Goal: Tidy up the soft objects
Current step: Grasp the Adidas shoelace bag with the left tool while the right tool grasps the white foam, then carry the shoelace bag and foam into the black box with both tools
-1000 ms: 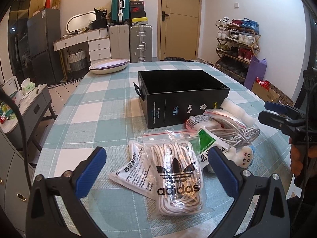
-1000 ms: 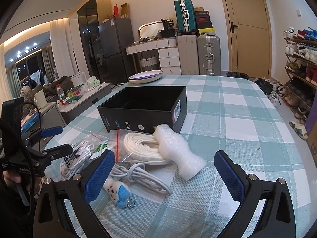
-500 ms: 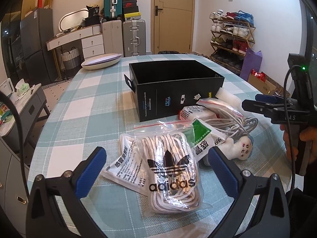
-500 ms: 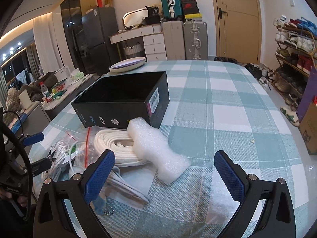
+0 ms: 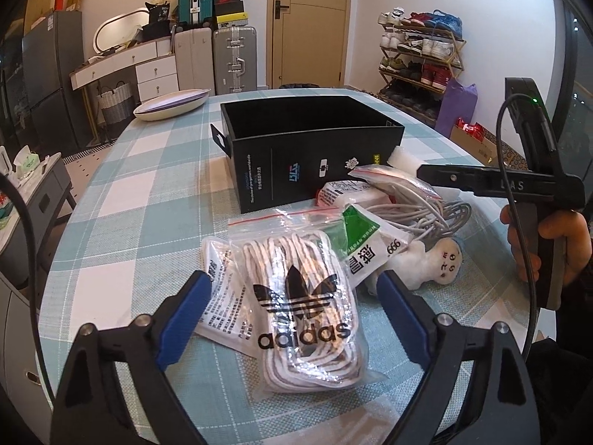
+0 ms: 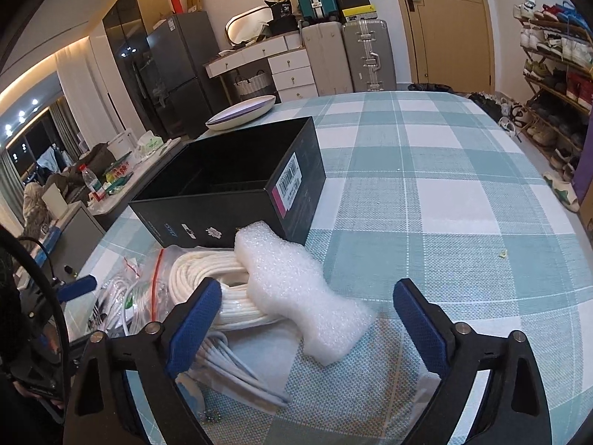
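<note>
An open black box (image 5: 311, 137) stands on the checked table, also in the right wrist view (image 6: 237, 189). In front of it lie soft items: an adidas bag of white laces (image 5: 304, 307), white sachets (image 5: 222, 296), a green-labelled packet (image 5: 367, 244), a small plush doll (image 5: 433, 263) and bagged grey cables (image 5: 418, 204). My left gripper (image 5: 296, 307) is open, its fingers on either side of the adidas bag. My right gripper (image 6: 307, 319) is open above a white foam piece (image 6: 296, 285) and a coil of white cable (image 6: 218, 285).
A white oval dish (image 5: 170, 104) sits at the table's far left corner. Bare checked tablecloth (image 6: 444, 185) lies right of the box. Suitcases, drawers and a shoe rack stand beyond the table. The right gripper body shows in the left wrist view (image 5: 519, 185).
Both grippers have moved forward and lower towards the items. The adidas bag now lies between the left fingers, and the foam piece sits closer between the right fingers.
</note>
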